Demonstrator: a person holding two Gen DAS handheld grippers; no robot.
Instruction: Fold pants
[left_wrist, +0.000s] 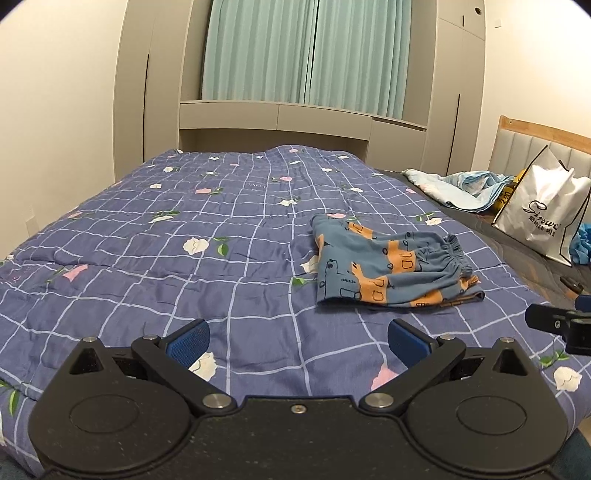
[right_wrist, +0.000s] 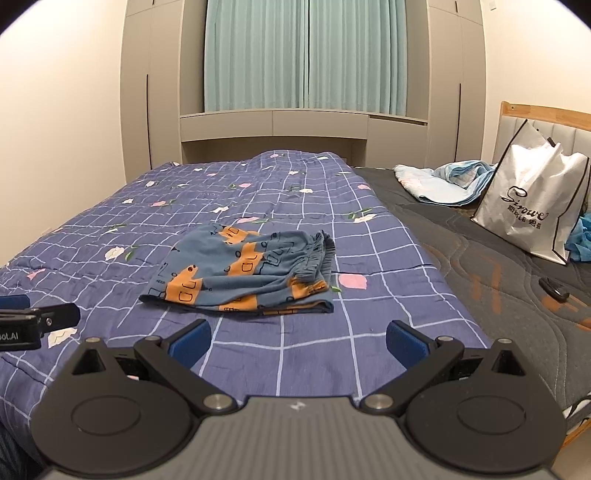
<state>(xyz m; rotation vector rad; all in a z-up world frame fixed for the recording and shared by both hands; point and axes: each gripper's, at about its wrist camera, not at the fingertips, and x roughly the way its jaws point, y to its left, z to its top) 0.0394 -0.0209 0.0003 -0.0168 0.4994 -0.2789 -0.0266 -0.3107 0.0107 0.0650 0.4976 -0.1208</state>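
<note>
The pants (left_wrist: 395, 266) are lying on the quilt (left_wrist: 147, 258), which is blue-purple with a white grid and small flowers. They are made of blue cloth with orange blocks and dark line drawings. They are looking already folded into a short, layered bundle, with some wrinkles on top. The gathered elastic waistband is pointing to the right side, and the smooth folded edge is lying at the left.

In the left wrist view, the left gripper (left_wrist: 298, 338) is hovering above the quilt with its two blue pads standing wide apart, and it is holding nothing. The pants are lying ahead of it and a little to its right, near but not touching.

In the right wrist view, the right gripper (right_wrist: 298, 338) is also spread wide and gripping nothing. The pants (right_wrist: 247, 275) are lying ahead of it and slightly to its left, near its fingertips but apart from them.

So the pants are resting between the two grippers, further forward on the bed. A white shopping bag (right_wrist: 532, 214) is standing far at the right, on the dark mattress, well apart from the pants
</note>
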